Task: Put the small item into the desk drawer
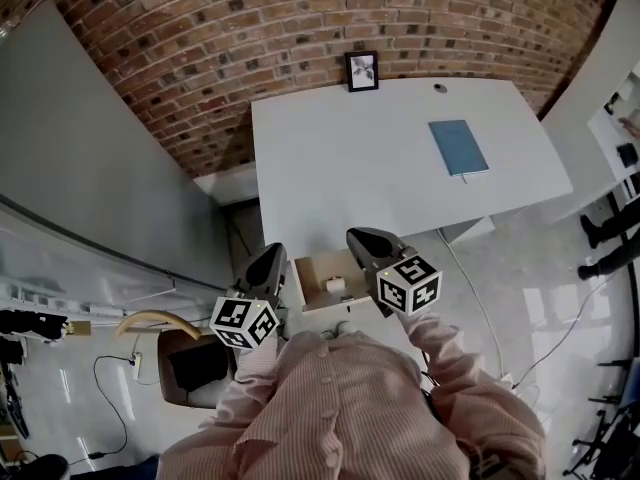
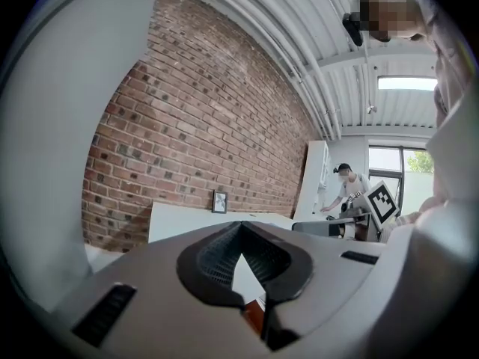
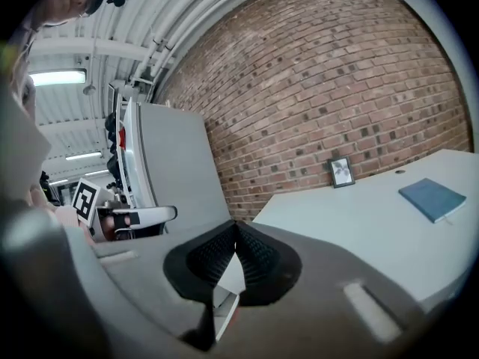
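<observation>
Brick walling (image 1: 250,38) is seen behind a white desk (image 1: 380,158). On it a blue notebook (image 1: 458,146) is laid toward the right edge and a picture frame (image 1: 362,70) is stood at the far edge. Below the desk's near edge a drawer (image 1: 308,303) is pulled out toward the person, and the small item (image 1: 335,285), pale and blocky, is lodged inside it near the middle. The drawer is flanked by the 2 grippers, the left gripper (image 1: 274,253) at its left side and the right gripper (image 1: 356,236) at its right, both aimed toward the desk. Each pair of jaws is closed tip to tip with nothing held. The item is judged to lie below and between them, slightly nearer the right one; its long axis cannot be made out. The drawer's length is run from desk to person, so a push toward the desk is judged to remain.
</observation>
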Demonstrator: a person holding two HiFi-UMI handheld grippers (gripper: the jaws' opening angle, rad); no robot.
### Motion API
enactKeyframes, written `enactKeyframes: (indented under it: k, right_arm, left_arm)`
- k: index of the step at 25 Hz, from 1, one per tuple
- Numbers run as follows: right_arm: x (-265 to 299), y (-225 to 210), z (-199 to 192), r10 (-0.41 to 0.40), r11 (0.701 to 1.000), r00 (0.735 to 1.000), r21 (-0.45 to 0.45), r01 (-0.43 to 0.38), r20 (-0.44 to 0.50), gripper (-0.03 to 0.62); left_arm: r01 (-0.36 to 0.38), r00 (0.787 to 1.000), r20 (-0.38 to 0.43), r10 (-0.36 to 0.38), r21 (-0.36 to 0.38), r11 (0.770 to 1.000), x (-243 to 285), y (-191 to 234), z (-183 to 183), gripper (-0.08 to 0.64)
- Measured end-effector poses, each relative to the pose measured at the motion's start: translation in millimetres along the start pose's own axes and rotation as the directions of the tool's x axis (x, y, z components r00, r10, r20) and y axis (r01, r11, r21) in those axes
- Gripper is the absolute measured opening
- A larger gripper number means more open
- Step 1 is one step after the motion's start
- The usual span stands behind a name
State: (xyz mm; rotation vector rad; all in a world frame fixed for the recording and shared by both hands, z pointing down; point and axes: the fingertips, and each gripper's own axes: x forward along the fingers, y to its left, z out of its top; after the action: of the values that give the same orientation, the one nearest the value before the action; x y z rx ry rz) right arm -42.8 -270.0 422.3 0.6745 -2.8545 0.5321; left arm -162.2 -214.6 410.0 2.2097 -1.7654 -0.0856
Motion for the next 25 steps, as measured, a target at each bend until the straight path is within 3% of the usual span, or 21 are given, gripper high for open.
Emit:
enactKeyframes:
  k: [9, 14, 25]
  right_arm:
    - [-19.3, -5.9, 55.9, -0.032, 0.999, 0.987, 0.007, 0.031, 0.155, 0.006]
    - [-29.7, -9.4, 75.3, -0.042, 0.999, 0.974, 0.035, 0.035, 0.222, 0.006]
    - [-42.0, -14.1, 85.6, -0.084, 0.996, 0.962, 0.023, 0.081, 0.260, 0.005]
  left_arm:
    - [-0.015, 0.995, 0.099, 0.007, 0.085, 0.996, -10.6, -2.2, 46.8, 0.002]
    - [-0.042, 0.993, 0.113, 0.029, 0.107, 0.993, -17.5, 1.2, 55.4, 0.001]
    - [-0.068, 0.988, 0.145, 0.049, 0.129, 0.989, -24.7, 3.8, 66.3, 0.001]
